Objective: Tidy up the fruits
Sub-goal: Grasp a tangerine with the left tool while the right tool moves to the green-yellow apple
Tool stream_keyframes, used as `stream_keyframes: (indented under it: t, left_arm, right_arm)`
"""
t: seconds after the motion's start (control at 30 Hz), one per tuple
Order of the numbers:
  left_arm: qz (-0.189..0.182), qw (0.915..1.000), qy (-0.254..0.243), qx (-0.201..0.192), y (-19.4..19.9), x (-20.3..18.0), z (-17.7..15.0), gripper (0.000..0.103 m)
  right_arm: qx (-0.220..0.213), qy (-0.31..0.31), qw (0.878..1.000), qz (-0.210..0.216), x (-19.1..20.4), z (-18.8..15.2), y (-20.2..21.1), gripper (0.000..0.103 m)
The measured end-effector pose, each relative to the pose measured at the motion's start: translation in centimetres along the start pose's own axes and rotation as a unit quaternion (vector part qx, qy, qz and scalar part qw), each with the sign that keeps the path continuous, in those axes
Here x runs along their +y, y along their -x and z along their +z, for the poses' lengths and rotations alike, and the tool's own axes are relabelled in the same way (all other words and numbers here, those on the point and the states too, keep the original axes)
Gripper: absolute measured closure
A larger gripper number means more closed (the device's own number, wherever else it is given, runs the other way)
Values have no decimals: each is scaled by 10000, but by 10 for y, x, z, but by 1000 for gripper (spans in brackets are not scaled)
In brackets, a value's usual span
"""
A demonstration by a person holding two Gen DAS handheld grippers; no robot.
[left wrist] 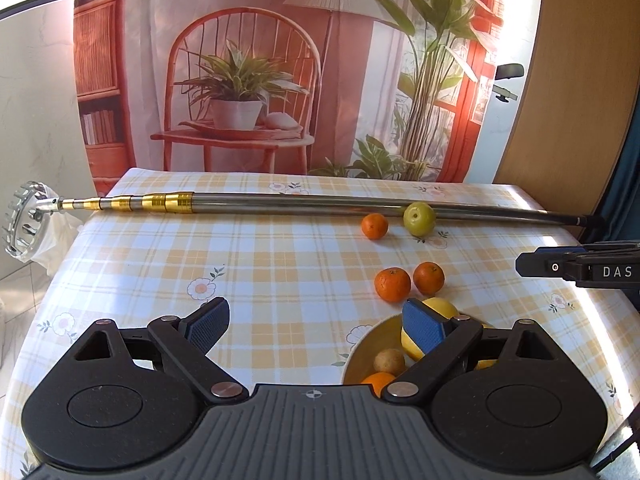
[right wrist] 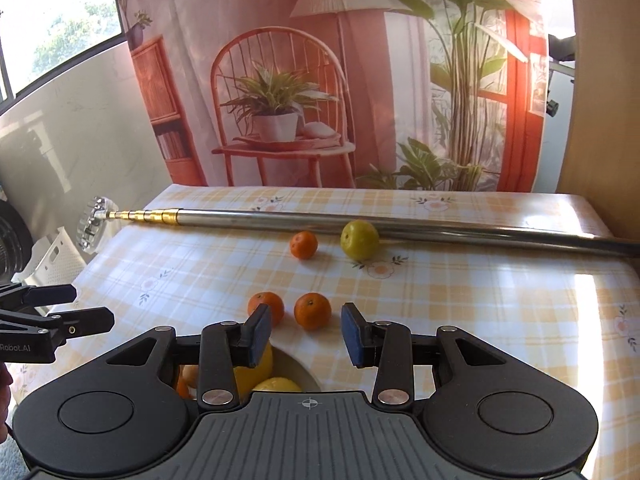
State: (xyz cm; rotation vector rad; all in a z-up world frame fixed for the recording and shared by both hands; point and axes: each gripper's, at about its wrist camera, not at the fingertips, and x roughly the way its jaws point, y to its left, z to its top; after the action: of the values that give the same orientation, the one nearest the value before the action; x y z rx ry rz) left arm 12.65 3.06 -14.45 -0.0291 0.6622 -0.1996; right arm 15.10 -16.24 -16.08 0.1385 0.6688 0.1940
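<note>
Both tongs, left (left wrist: 316, 324) and right (right wrist: 306, 334), gape empty above the desk (right wrist: 480, 300).
Two tangerines (right wrist: 312, 311) lie just beyond the right tongs; bowl (left wrist: 372, 344) near, pole (left wrist: 320, 203) far.

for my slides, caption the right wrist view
Open right gripper above bowl, oranges just ahead.

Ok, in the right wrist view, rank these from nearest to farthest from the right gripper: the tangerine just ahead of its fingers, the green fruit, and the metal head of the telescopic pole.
1. Tangerine: just ahead of the right gripper, between its open fingers.
2. Green fruit: farther back, slightly right, against the pole.
3. Metal head: far left, past the table edge.
</note>
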Motion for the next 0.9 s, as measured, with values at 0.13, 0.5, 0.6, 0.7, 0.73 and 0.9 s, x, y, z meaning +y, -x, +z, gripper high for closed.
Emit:
stream_keyframes:
  t: [0.13,0.5,0.6,0.7,0.73,0.9]
  left_arm:
    - [-189,9991,381,8,-6,9,7,8]
    - [-198,9996,44,-177,-19,1,30,9]
    - [-291,9992,-194,-167,-26,-8,34,9]
    - [-387,9984,-388,-97,-38,-17,37,11]
    - [-405,9980,-474,-66,-42,-21,37,12]
    - [-501,9964,-659,178,-72,-32,42,18]
  right_arm:
    - [-158,-6,9997,-192,-15,7,3,67]
    - [-287,-157,9981,-515,-42,14,-7,66]
    - [-295,-129,9979,-560,-45,16,-13,66]
    - [-275,-94,9978,-599,-46,17,-20,66]
    - [-258,-123,9979,-580,-47,18,-22,66]
    - [-232,-152,9979,-577,-51,17,-30,66]
